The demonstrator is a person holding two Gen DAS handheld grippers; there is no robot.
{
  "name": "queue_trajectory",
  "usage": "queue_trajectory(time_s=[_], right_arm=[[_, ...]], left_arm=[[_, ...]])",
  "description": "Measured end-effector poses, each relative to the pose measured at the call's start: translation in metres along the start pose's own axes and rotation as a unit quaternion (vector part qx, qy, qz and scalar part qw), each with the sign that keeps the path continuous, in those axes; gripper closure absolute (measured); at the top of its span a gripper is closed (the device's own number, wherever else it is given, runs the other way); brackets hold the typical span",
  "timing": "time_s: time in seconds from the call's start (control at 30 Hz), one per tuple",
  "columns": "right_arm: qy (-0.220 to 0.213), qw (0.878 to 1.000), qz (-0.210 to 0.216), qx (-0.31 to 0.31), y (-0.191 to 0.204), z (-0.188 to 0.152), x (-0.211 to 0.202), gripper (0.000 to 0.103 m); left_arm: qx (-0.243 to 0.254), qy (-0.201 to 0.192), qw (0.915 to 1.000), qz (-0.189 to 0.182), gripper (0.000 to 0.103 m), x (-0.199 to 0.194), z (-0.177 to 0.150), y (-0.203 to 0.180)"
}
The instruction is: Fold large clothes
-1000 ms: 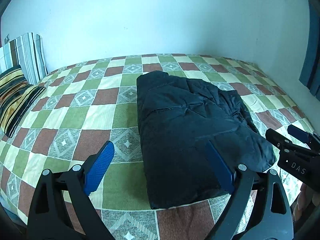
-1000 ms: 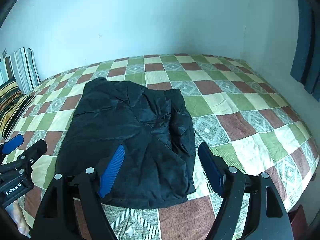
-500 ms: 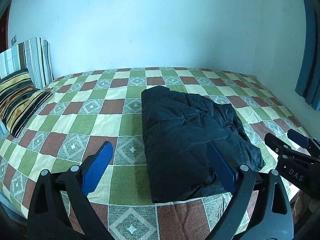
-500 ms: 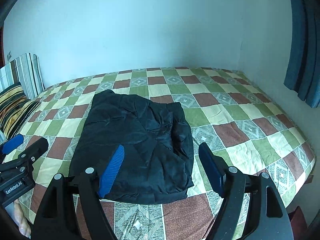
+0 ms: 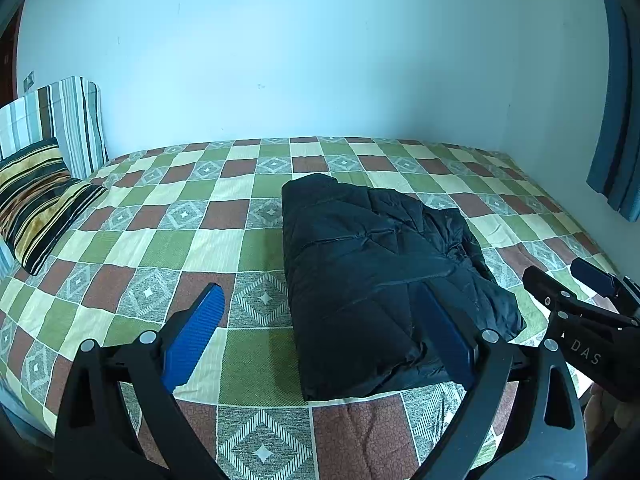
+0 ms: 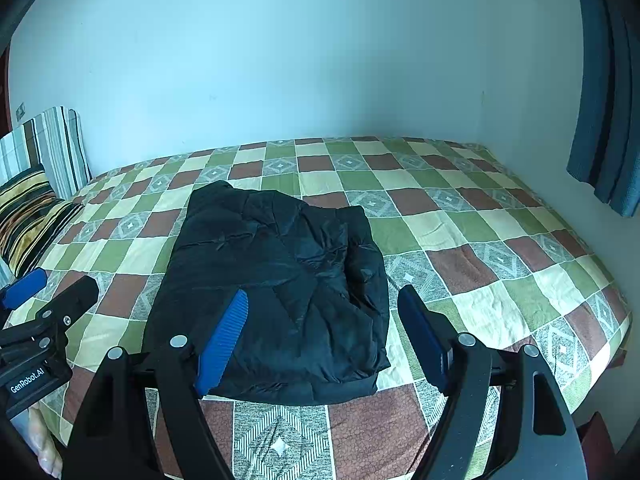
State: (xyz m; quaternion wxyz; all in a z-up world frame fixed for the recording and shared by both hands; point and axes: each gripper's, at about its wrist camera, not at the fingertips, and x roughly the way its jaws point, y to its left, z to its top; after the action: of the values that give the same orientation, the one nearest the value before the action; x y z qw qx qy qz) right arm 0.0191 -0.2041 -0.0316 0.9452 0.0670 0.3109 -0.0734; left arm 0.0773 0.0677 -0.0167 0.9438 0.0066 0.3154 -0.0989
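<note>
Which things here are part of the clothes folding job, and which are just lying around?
Part of the job:
black jacket, folded on the bed
left gripper, open
right gripper, open

Just lying about:
striped pillows
blue curtain
checked bedspread

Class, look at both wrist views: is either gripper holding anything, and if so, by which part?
Nothing is held. The left gripper and right gripper both stand open above the bed, and the folded black jacket lies free on the checked bedspread.
</note>
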Motion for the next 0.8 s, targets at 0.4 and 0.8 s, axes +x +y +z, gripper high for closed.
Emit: queue_trajectory(time_s=[0.4, 0.8], right_arm=[[0.000, 1.000, 0.001, -0.001, 0.0000, -0.0005, -0.0015, 0.027], [-0.002, 1.000, 0.000, -0.002, 0.0013, -0.0005, -0.0046, 0.027]], left_arm=[[-0.001, -0.005, 1.0000, 0.004, 0.007, -0.0044, -0.0001, -0.0008], [0.005, -0.009, 0.9999, 0.012, 0.006, -0.0091, 0.0003, -0.0026]])
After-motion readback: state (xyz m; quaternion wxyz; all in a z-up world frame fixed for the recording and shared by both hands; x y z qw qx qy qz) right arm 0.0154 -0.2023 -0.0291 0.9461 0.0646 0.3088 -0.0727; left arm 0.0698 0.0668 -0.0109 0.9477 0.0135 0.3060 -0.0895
